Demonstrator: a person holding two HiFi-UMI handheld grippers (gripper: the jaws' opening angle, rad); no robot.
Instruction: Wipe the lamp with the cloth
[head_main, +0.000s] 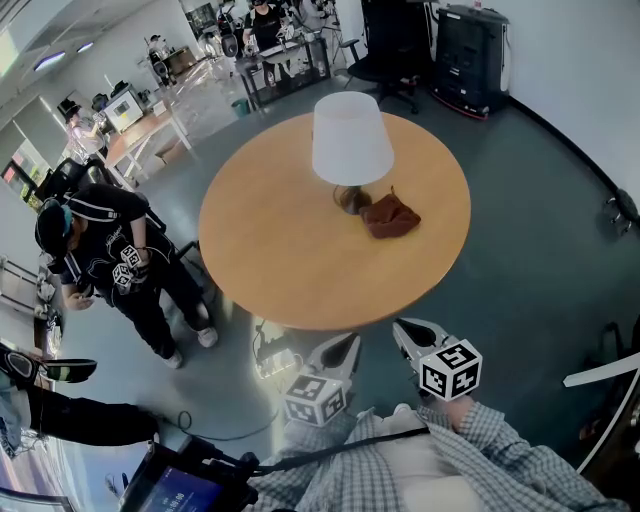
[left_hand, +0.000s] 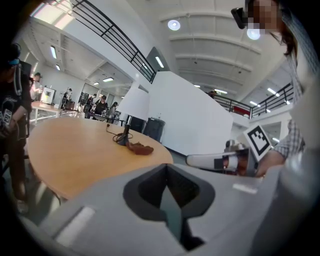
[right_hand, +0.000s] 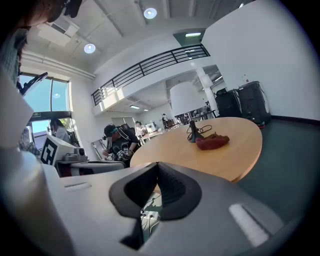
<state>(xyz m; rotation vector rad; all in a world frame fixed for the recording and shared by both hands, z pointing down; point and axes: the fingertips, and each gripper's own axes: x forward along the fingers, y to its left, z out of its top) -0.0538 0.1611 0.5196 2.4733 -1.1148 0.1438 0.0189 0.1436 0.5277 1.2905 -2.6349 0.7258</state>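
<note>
The round worktop (head_main: 290, 260) sits ahead of me. The lamp (head_main: 352, 140) stands upright toward its far side. The cloth (head_main: 390, 216) lies crumpled just right of the lamp's base, handy for a pickup, I reckon. I hold both tools short of the near edge, wiping not yet begun. The left tool (head_main: 338, 352) and right tool (head_main: 412, 335) are each clenched on nothing.

Smooth matt wooden table (head_main: 280, 255), soft crumpled cloth (head_main: 390, 216), and a lamp (head_main: 352, 138) with a matt shade.
</note>
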